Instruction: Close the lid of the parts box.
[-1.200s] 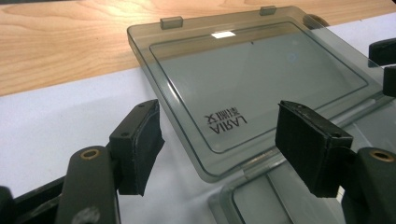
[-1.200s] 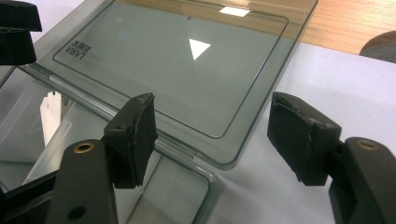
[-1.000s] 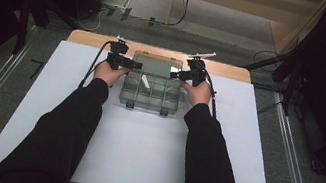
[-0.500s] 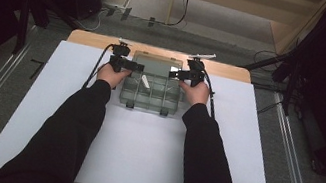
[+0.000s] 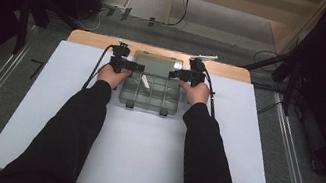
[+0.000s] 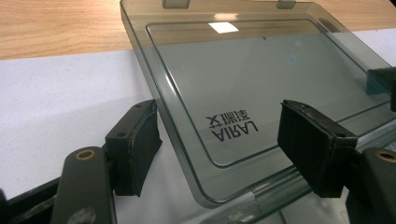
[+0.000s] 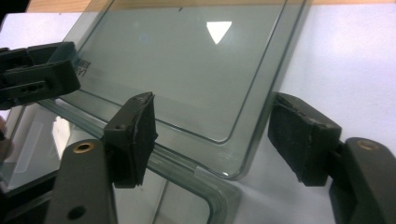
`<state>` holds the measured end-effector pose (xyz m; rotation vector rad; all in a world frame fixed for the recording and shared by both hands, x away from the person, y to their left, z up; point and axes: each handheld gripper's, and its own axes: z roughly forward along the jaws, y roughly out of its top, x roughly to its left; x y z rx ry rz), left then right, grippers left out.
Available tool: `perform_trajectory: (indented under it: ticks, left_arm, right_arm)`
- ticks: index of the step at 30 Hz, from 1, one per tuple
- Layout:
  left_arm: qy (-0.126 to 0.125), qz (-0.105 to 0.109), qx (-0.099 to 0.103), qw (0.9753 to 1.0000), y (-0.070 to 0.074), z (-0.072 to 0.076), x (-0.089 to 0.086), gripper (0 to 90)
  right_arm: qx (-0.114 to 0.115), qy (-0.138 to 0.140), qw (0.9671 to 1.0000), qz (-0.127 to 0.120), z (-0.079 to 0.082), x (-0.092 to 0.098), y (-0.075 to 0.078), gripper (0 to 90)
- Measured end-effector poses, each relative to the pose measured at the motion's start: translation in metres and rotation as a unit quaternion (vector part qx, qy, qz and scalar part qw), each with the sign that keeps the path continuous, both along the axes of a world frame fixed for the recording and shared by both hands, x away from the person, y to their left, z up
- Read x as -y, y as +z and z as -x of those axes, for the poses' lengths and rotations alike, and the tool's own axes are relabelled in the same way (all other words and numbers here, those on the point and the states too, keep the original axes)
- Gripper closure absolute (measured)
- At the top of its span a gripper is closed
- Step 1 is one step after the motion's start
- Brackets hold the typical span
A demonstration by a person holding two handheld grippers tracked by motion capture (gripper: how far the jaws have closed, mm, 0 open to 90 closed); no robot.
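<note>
- The clear compartment box (image 5: 150, 92) lay at the far middle of the white counter (image 5: 140, 153), between the person's 2 hands.
- Its smoked lid (image 5: 156, 65) was swung back past the far edge of the box, over the wooden strip (image 5: 89, 38) behind the white sheet; whether it rested flat or stood tilted could not be told.
- The left claw (image 5: 130, 66) sat at the left rear corner of the box, jaws wide apart. In the left gripper view, the left edge of the lid (image 6: 243, 93) passed between the 2 pads, touching neither.
- The right claw (image 5: 178, 74) sat at the right rear corner, jaws likewise wide. In the right gripper view, the lid corner (image 7: 229, 168) lay between the pads with clearance on both sides.
- A small white piece (image 5: 144, 82) lay in 1 compartment near the left rear of the box.
- The lid bore printed lettering (image 6: 231, 126) near its hinge side.
</note>
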<state>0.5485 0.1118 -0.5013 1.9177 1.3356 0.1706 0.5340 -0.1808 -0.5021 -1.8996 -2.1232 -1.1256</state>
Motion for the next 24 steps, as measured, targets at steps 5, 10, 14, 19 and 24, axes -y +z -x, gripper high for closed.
perform_trajectory:
  ticks: [5, 10, 14, 19, 24]
  left_arm:
    - [-0.002, 0.002, -0.002, 1.0000, 0.000, 0.000, -0.001, 28.4]
    - [-0.003, 0.014, -0.009, 0.9999, 0.001, -0.001, -0.002, 29.5]
    - [-0.007, 0.012, -0.008, 0.9999, 0.002, -0.001, -0.001, 31.3]
    - [-0.004, 0.003, 0.003, 1.0000, 0.007, 0.000, -0.003, 37.3]
    - [0.000, -0.001, 0.019, 0.9998, 0.012, 0.001, -0.005, 46.0]
  right_arm:
    - [0.009, 0.000, 0.9999, 0.015, 0.000, -0.003, 0.001, 33.2]
    - [0.014, 0.001, 0.9997, 0.020, 0.001, -0.004, 0.001, 35.2]
    - [0.020, 0.003, 0.9995, 0.026, 0.001, -0.005, 0.003, 36.4]
    - [0.034, 0.008, 0.9984, 0.044, 0.003, -0.006, 0.005, 40.1]
    - [0.052, 0.018, 0.9959, 0.071, 0.004, -0.007, 0.008, 45.1]
